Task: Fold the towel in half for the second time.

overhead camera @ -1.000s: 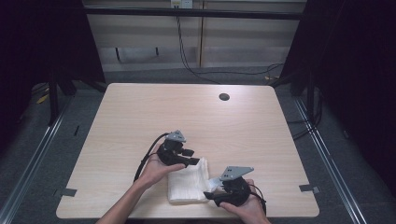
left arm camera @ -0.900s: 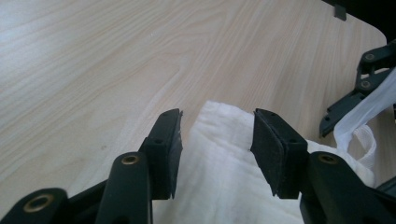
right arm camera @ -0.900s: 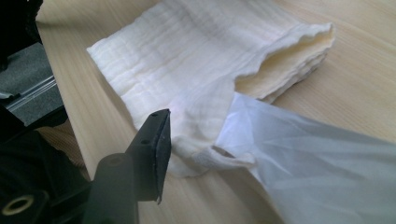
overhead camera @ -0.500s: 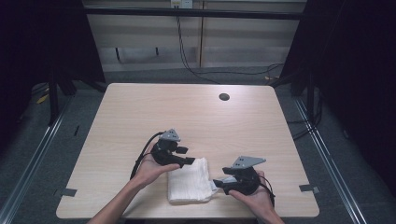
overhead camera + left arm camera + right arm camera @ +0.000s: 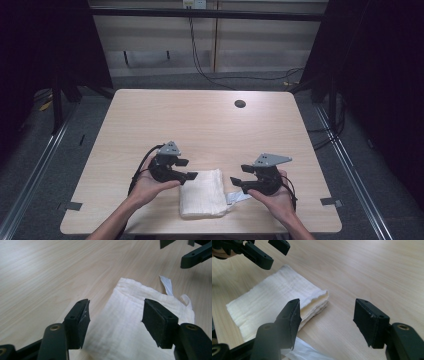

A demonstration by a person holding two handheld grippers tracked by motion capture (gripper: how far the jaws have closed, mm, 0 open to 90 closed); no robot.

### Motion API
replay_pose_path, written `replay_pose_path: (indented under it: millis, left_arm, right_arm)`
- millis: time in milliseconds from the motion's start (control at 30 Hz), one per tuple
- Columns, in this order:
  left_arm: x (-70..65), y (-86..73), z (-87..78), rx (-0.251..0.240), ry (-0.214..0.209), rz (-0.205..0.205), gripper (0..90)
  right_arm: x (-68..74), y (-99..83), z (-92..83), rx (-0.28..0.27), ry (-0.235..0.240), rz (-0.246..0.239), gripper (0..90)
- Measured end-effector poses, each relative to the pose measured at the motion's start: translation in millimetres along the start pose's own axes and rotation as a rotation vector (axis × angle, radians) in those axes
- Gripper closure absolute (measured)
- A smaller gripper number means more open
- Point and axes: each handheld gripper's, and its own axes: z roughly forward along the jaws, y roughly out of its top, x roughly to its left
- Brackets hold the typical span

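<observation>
The folded cloth point(image 5: 202, 193) is released; both grippers' jaws, just opening, are spread empty. Withdrawal seems next.

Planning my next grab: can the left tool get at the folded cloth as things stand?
Probably yes. The left tool is open right over the folded cloth, nothing lies between them, and the right tool stands off to the other side.
</observation>
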Motion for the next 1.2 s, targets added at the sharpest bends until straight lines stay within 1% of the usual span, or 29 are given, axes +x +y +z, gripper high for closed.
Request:
replay_pose_path:
  millis: [100, 200, 300, 333, 400, 433, 467, 533, 567, 633, 667, 700, 733, 767, 800, 833, 867, 900, 933, 1000, 1067, 1100, 1167, 1200]
  left_arm:
    - [-1.4, -6.8, -10.9, -0.008, 0.019, 0.003, 34.5]
    - [-1.9, -14.4, -21.8, -0.016, 0.034, 0.008, 31.8]
    - [-0.9, -20.6, -30.0, -0.023, 0.056, 0.001, 31.4]
    - [-0.9, -22.7, -32.3, -0.020, 0.071, 0.002, 31.8]
    - [-1.8, -27.7, -37.4, -0.040, 0.102, -0.003, 33.5]
    - [-1.4, -29.8, -39.9, -0.037, 0.101, -0.009, 33.3]
    - [-1.2, -32.1, -41.8, -0.036, 0.091, -0.020, 32.6]
    - [-1.8, -37.1, -46.7, -0.028, 0.097, -0.014, 32.3]
    - [-1.7, -39.4, -48.4, -0.018, 0.088, -0.019, 32.1]
    - [-2.0, -43.5, -52.5, -0.009, 0.044, -0.059, 31.4]
    - [-3.7, -45.2, -54.5, -0.008, 0.042, -0.056, 31.4]
    - [-5.7, -47.3, -56.7, -0.010, 0.058, -0.043, 31.5]
    - [-6.5, -49.5, -58.7, -0.012, 0.060, -0.044, 31.5]
    - [-6.9, -52.2, -60.9, -0.014, 0.057, -0.048, 31.5]
    - [-7.0, -55.3, -63.5, -0.014, 0.065, -0.043, 31.5]
    - [-6.1, -58.8, -66.6, -0.017, 0.065, -0.049, 31.5]
    - [-5.2, -62.4, -70.4, -0.029, 0.074, -0.057, 31.6]
    - [-3.7, -66.1, -74.7, -0.042, 0.098, -0.055, 31.9]
    - [-1.3, -70.0, -78.9, -0.053, 0.124, -0.067, 32.3]
    - [5.5, -77.7, -85.6, -0.079, 0.147, -0.103, 32.2]
    - [10.5, -83.8, -90.6, -0.089, 0.180, -0.126, 32.1]
    - [12.5, -86.6, -92.7, -0.096, 0.182, -0.138, 31.9]
    - [15.2, -92.0, -95.6, -0.101, 0.202, -0.158, 31.5]
    - [15.5, -95.4, -96.2, -0.104, 0.210, -0.166, 30.8]
  right_arm:
    - [-1.6, -1.2, -9.2, -0.013, 0.004, 0.003, 37.6]
    - [-3.3, -4.7, -18.0, -0.021, -0.002, 0.006, 37.4]
    - [-6.3, -9.2, -24.7, -0.018, -0.016, 0.009, 37.1]
    - [-7.6, -10.7, -26.6, -0.016, -0.017, 0.012, 37.0]
    - [-10.3, -13.3, -31.3, -0.011, -0.028, 0.016, 36.9]
    - [-12.0, -14.5, -33.9, -0.014, -0.032, 0.020, 36.9]
    - [-13.9, -15.9, -36.7, -0.021, -0.036, 0.025, 36.9]
    - [-17.9, -18.5, -42.1, -0.034, -0.046, 0.037, 36.8]
    - [-19.7, -19.9, -44.9, -0.037, -0.051, 0.047, 36.8]
    - [-23.1, -22.5, -49.6, -0.044, -0.060, 0.061, 35.7]
    - [-25.4, -23.7, -51.3, -0.053, -0.059, 0.079, 33.6]
    - [-27.5, -24.5, -52.8, -0.059, -0.051, 0.106, 33.0]
    - [-29.3, -25.2, -54.1, -0.064, -0.047, 0.118, 32.9]
    - [-30.0, -25.7, -55.5, -0.066, -0.054, 0.119, 32.7]
    - [-30.6, -26.3, -57.0, -0.068, -0.058, 0.117, 32.6]
    - [-31.2, -27.1, -58.4, -0.070, -0.058, 0.116, 32.5]
    - [-31.6, -28.1, -59.9, -0.071, -0.058, 0.116, 32.3]
    - [-32.3, -29.4, -61.2, -0.073, -0.062, 0.113, 32.2]
    - [-33.3, -31.0, -62.2, -0.072, -0.067, 0.108, 32.2]
    - [-35.1, -34.4, -64.5, -0.065, -0.075, 0.117, 32.1]
    - [-37.1, -37.8, -67.0, -0.059, -0.093, 0.117, 32.1]
    - [-38.0, -39.5, -68.9, -0.056, -0.105, 0.113, 32.1]
    - [-41.1, -43.3, -73.8, -0.066, -0.111, 0.122, 32.0]
    - [-43.4, -44.8, -76.6, -0.062, -0.120, 0.125, 31.6]
